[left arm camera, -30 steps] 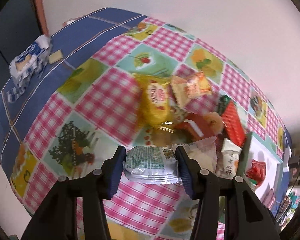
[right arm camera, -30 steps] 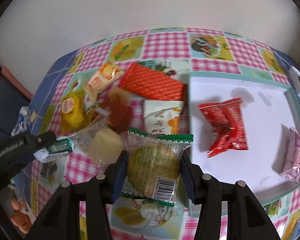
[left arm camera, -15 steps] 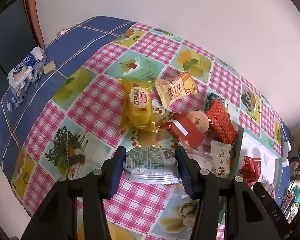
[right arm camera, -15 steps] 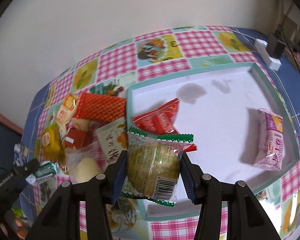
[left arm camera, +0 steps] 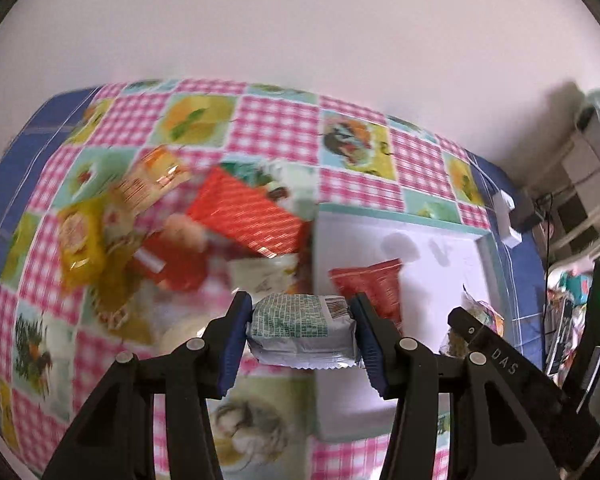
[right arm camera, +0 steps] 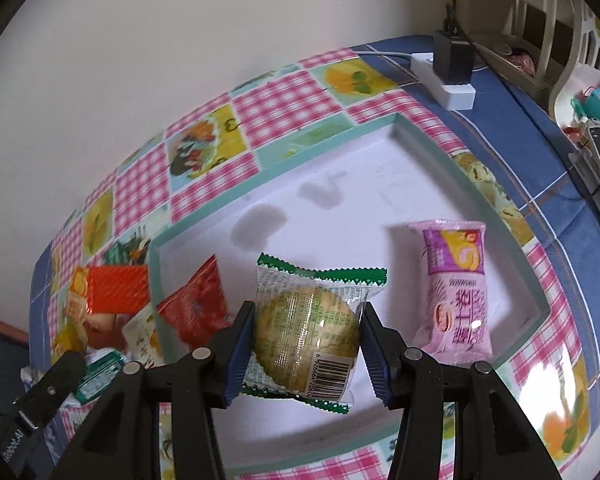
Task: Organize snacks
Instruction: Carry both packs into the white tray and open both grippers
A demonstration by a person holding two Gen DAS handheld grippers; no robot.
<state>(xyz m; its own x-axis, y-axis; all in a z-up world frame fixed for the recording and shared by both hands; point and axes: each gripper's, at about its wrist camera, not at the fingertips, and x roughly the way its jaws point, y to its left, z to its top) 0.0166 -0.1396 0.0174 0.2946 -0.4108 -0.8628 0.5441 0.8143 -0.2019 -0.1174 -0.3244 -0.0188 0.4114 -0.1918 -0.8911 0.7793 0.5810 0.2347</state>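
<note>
Both tongs, one packet each, now over two-snack tray (right arm camera: 500, 216).

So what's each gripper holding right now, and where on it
The left gripper pinches a white-and-green wrapped snack packet by its two short ends. The right gripper clamps a clear green-edged round pastry packet across its middle.

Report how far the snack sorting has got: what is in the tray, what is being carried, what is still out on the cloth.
Done: a pink snack packet and a red packet lie in the white, teal-rimmed tray. In hand: the right tongs grip a clear, green-edged round cake packet over the tray; the left tongs grip a green-printed white packet. Left: the pile on the checked tablecloth, including a red patterned packet and a yellow one.
</note>
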